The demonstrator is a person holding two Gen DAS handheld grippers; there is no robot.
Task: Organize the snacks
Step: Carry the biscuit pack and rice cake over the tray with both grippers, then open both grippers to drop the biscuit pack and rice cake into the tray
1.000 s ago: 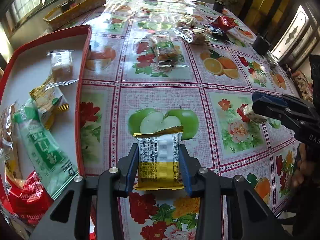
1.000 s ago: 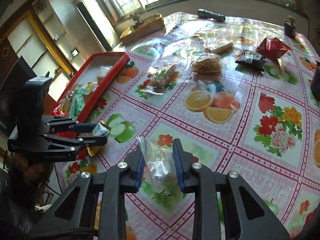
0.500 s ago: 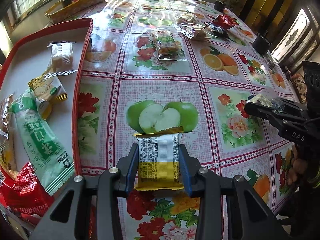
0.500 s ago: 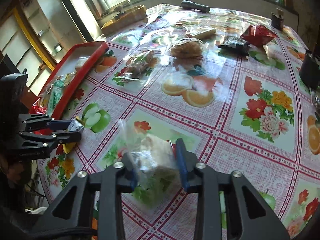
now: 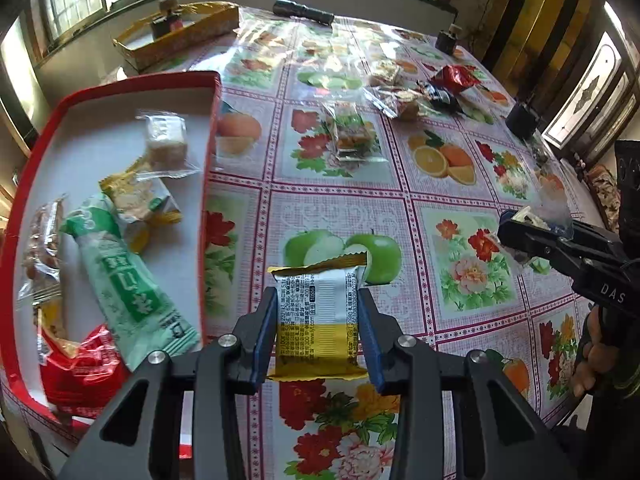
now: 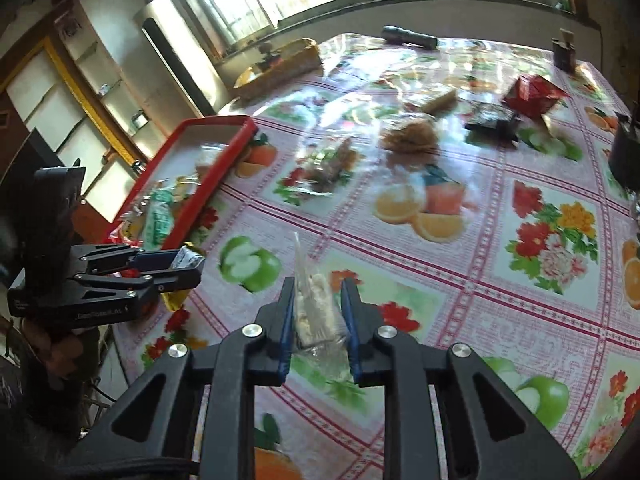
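My left gripper (image 5: 318,296) is shut on a yellow-and-white snack packet (image 5: 320,320), held above the tablecloth just right of the red tray (image 5: 120,84). Several snacks lie in the tray, among them a green packet (image 5: 128,280) and a red one (image 5: 80,364). In the right wrist view, my right gripper (image 6: 318,286) has its jaws closing on a clear packet of pale biscuit (image 6: 316,312). Both pads press it and it is off the table. Each gripper also shows in the other's view, the left gripper (image 6: 188,268) at left and the right gripper (image 5: 516,228) at right.
Loose snacks lie further back on the flowered tablecloth: a clear packet (image 5: 352,136), biscuit packets (image 5: 400,100), a dark packet (image 5: 440,96) and a red packet (image 5: 456,78). A black flashlight (image 5: 304,12), a yellow box (image 5: 176,36) and a dark cup (image 5: 520,120) stand near the edges.
The left gripper has risen a little with its yellow packet. The right gripper's jaws have closed tighter on the clear packet, which now stands on edge between them, off the table.
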